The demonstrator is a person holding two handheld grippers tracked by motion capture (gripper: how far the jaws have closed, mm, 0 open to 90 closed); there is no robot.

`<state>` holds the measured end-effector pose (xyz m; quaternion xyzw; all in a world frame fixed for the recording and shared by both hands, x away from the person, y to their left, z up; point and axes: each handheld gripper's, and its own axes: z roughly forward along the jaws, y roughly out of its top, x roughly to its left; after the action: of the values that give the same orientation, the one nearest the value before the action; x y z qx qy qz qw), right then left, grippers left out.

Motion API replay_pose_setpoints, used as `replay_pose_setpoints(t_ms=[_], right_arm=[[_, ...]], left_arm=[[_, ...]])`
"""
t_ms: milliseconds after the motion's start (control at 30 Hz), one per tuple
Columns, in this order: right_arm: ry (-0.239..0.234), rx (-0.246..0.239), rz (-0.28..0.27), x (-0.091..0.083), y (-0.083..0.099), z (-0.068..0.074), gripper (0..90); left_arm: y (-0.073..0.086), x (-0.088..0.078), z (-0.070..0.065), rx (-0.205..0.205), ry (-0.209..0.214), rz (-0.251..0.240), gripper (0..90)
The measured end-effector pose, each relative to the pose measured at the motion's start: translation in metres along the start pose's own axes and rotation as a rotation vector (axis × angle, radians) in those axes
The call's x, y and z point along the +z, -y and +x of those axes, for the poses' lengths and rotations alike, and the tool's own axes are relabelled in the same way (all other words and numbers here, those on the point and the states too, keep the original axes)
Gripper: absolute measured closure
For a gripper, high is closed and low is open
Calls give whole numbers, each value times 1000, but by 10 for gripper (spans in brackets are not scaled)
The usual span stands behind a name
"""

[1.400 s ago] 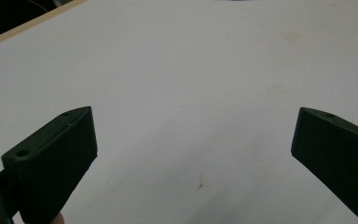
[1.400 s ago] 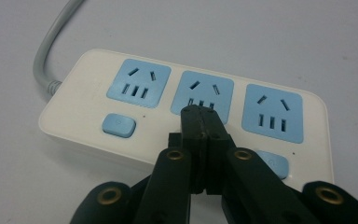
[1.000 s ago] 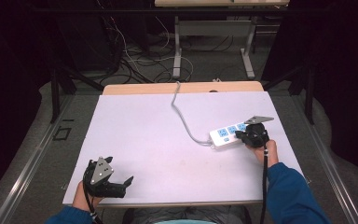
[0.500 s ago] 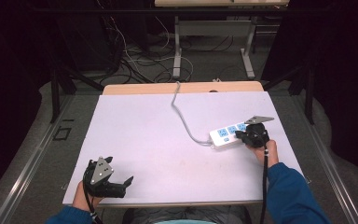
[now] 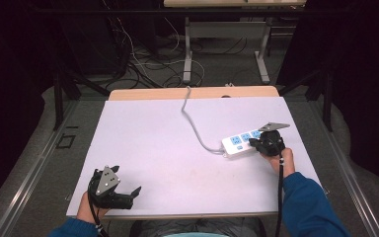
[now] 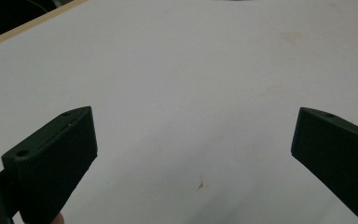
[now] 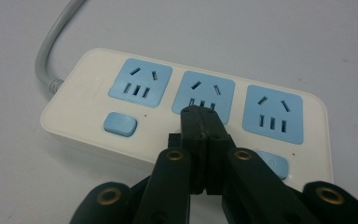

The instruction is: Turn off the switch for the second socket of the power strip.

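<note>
A white power strip point(image 5: 241, 143) with three blue sockets is seen lying flat on the white tabletop point(image 5: 168, 148), toward 3 o'clock of its surface, with its grey cord point(image 5: 193, 123) run off toward 12 o'clock and over the far edge. The right gripper point(image 5: 266, 144) is held at the strip's 3 o'clock end by the right hand point(image 5: 282, 160); in the right gripper view its jaws are pressed together with nothing between them, and their tips are placed over the strip point(image 7: 186, 116) just below the middle socket point(image 7: 204, 95), between two blue buttons; contact with the strip cannot be told. The left gripper point(image 5: 112, 190) is held at the tabletop's 7 o'clock corner, well apart from the strip, and its jaws are spread wide over bare tabletop point(image 6: 191, 84).
</note>
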<state>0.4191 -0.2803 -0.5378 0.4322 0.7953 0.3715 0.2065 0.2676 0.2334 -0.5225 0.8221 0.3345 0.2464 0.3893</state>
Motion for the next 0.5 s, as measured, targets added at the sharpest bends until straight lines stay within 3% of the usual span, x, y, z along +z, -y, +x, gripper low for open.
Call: replay_pose_setpoints(t_ms=[333,500], right_arm=[[0,3,-10,-3,-2,1,895],[5,-18,-8,-2,-2,2,896]], left_arm=[[0,0,0,-1,0,0,2],[0,0,0,-1,0,-1,2]])
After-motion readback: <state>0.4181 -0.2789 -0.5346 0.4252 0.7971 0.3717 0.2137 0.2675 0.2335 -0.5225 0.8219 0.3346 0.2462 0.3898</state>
